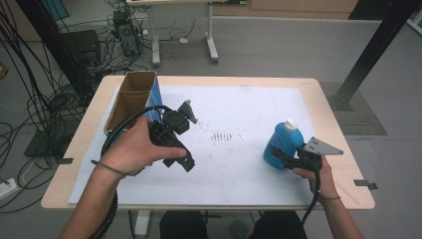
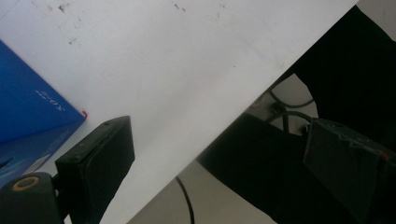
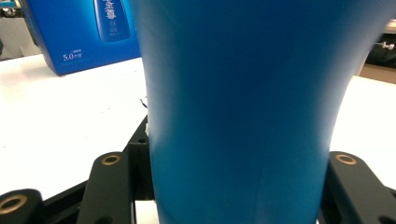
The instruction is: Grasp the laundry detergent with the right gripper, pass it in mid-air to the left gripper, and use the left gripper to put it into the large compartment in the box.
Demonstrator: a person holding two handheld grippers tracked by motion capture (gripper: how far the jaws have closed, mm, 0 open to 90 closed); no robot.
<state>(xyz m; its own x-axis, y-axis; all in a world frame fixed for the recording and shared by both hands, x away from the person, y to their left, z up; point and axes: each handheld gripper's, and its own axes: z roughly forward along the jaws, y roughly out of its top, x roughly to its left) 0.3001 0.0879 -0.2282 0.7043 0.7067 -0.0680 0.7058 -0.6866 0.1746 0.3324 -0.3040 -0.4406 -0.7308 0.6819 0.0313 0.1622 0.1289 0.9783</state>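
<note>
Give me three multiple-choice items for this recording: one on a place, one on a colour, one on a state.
1. Where does the open box stand?
A. far left of the table
B. near right corner
C. on the floor

2. What colour is the cap of the blue bottle?
A. red
B. white
C. black

3. How is the right claw?
A. open, apart from the bottle
B. shut on nothing
C. shut on the bottle

Key: 1 A, the high view shows it at the table's far left; 2 B, the cap is white; 3 C, the right gripper view has the jaws pressed against both sides of the bottle.
</note>
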